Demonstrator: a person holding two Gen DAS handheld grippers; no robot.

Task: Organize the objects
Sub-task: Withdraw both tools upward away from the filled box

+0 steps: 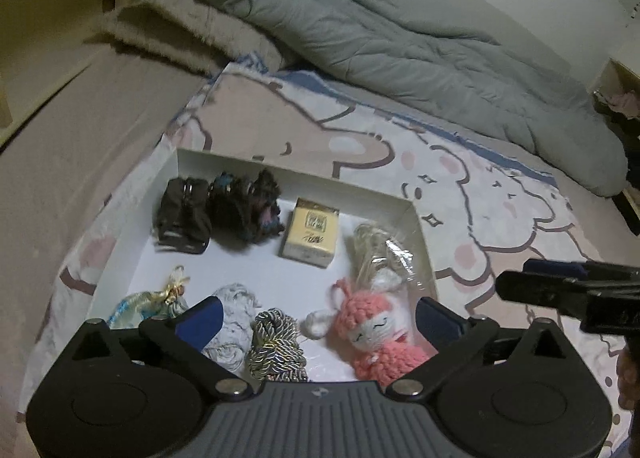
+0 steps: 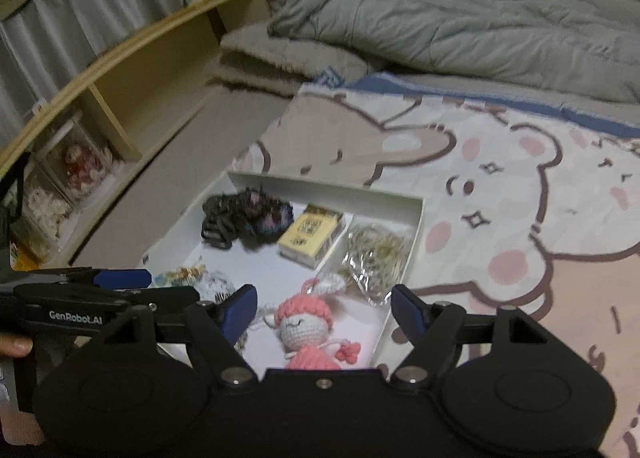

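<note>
A shallow white box (image 1: 280, 174) (image 2: 320, 186) lies on the bed. It holds dark scrunchies (image 1: 244, 210) (image 2: 248, 214), a yellow carton (image 1: 312, 234) (image 2: 312, 234), a clear bag of golden strands (image 1: 380, 254) (image 2: 376, 258), a pink crochet doll (image 1: 372, 330) (image 2: 304, 322), a braided cord (image 1: 276, 342) and a blue-gold trinket (image 1: 152, 302). My left gripper (image 1: 318, 314) hovers open over the box's near end, touching nothing. My right gripper (image 2: 324, 300) is open above the doll's head, its pads clear of it.
A crumpled grey duvet (image 1: 380, 38) and a folded fuzzy beige blanket (image 1: 180, 30) lie beyond the box. A wooden shelf unit (image 2: 140, 58) runs along the left. The cartoon bear sheet (image 2: 520, 198) spreads to the right. A thumb (image 2: 16, 346) shows at the left edge.
</note>
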